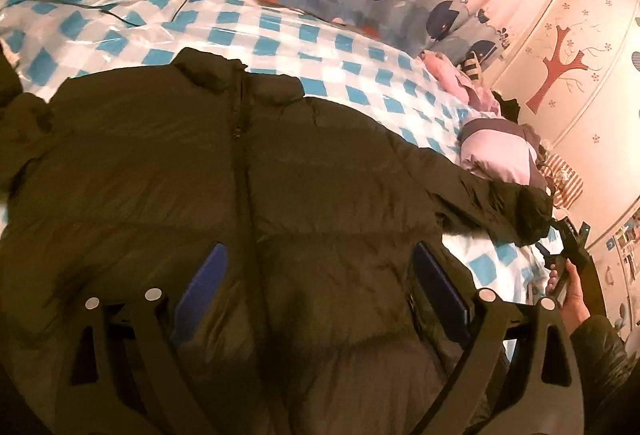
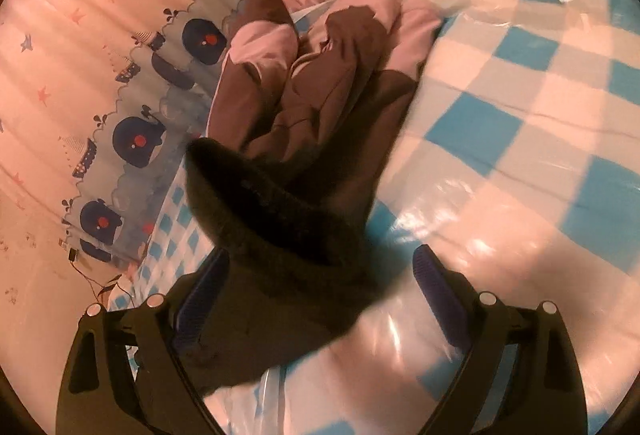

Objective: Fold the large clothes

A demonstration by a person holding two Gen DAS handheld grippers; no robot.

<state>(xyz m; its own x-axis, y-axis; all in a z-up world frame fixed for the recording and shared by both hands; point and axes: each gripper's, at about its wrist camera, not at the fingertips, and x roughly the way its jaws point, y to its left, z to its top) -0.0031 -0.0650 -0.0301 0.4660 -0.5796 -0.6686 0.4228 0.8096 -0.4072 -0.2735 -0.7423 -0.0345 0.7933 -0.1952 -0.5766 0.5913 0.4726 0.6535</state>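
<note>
the left gripper [image 1: 320, 275] hovers with its jaws spread wide over the lower front of the dark puffer jacket [image 1: 240, 195], holding nothing; the jacket lies zipped and flat beneath and between them on the blue-checked cover [image 1: 280, 35]. the right gripper [image 2: 320, 283], also wide open, has the jacket's dark sleeve cuff [image 2: 260, 211] between its jaws, ungripped. beyond lies a pink-and-brown garment [image 2: 320, 47].

A dark olive puffer jacket [image 1: 248, 195] lies spread flat, front up, on the bed [image 1: 280, 35], collar at the far end. Its black zipper [image 1: 242, 139] runs closed down the middle. One sleeve [image 1: 492, 203] stretches out sideways, ending in a dark cuff [image 2: 280, 227] that lies bunched on the checked cover.
</note>
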